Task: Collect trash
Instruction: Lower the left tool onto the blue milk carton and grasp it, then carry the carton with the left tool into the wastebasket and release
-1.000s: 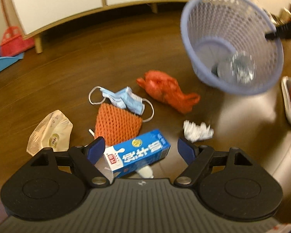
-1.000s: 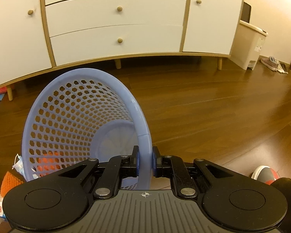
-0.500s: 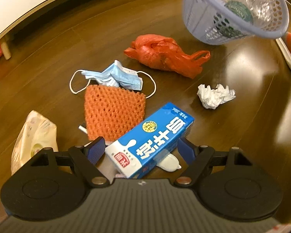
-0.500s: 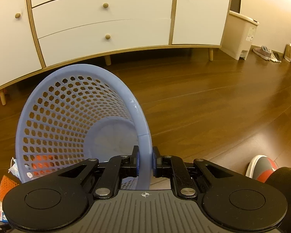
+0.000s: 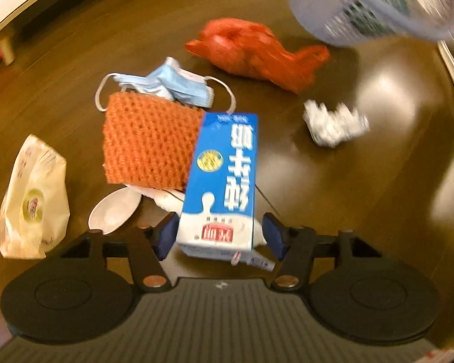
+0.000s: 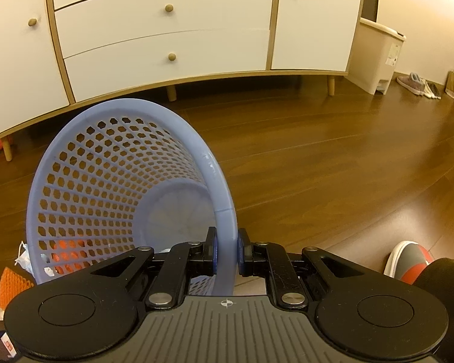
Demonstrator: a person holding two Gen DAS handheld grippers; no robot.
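The left gripper (image 5: 221,236) is holding its jaws spread wide around the near end of the blue milk carton (image 5: 224,181), which is lying on the floor. Left of the carton are an orange knit piece (image 5: 148,142) and a face mask (image 5: 172,86). The right gripper (image 6: 226,255) is pinching the lavender basket (image 6: 112,181) by its rim.

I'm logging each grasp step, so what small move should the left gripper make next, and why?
Probably close the left gripper on the milk carton: its open fingers already straddle the carton's near end, and the right gripper holds the basket ready.
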